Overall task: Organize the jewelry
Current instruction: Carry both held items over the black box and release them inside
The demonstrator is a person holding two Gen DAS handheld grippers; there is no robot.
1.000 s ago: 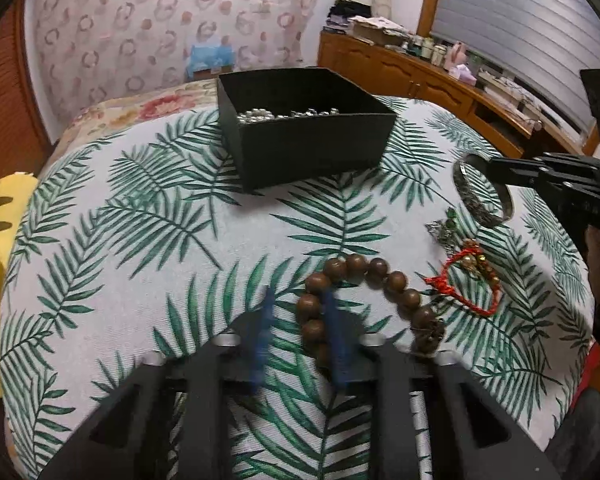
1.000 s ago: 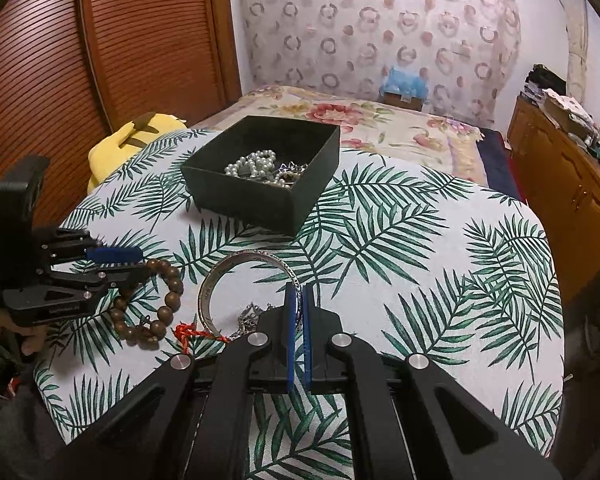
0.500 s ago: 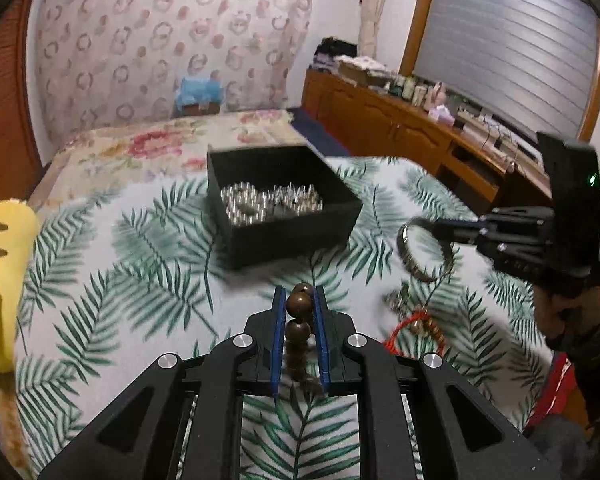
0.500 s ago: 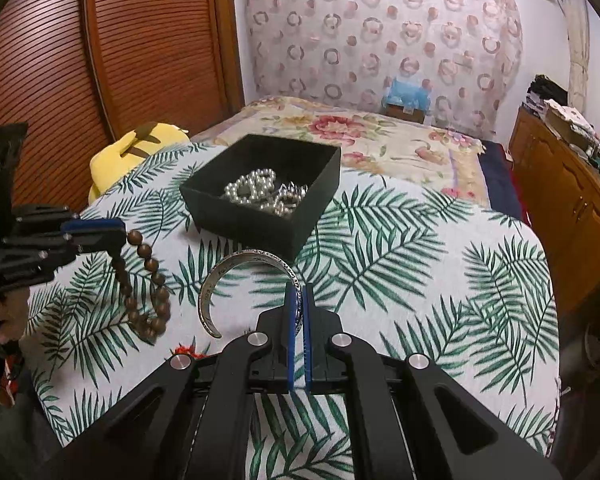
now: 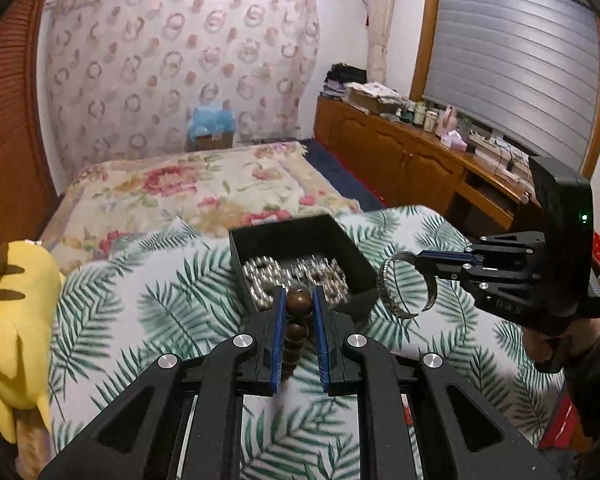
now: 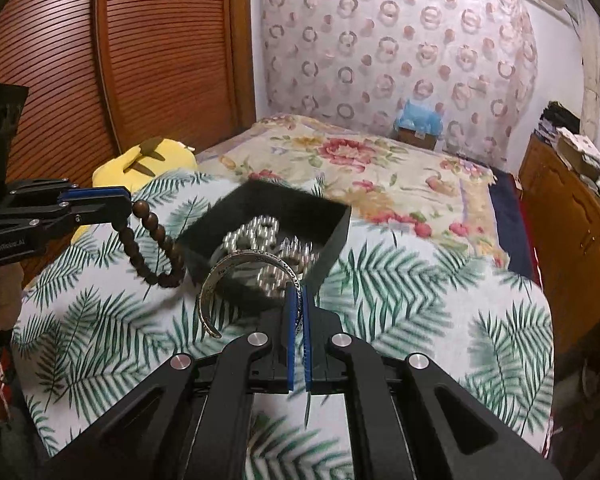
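Left gripper [image 5: 299,305] is clamped on the wooden bead bracelet [image 6: 153,240]; right gripper [image 6: 297,300] on the silver cuff bangle [image 6: 236,280]. Both hang just short of the black box [image 5: 356,264], at 12 o'clock, which holds pearls [image 5: 260,276]. Neither is deposited yet.

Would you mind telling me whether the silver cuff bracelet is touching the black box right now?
Apart. The left wrist view shows the silver cuff bracelet held by the right gripper, beside the black box.

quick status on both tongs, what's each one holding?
Left tongs: closed on the bead bracelet.
Right tongs: closed on the silver bangle.
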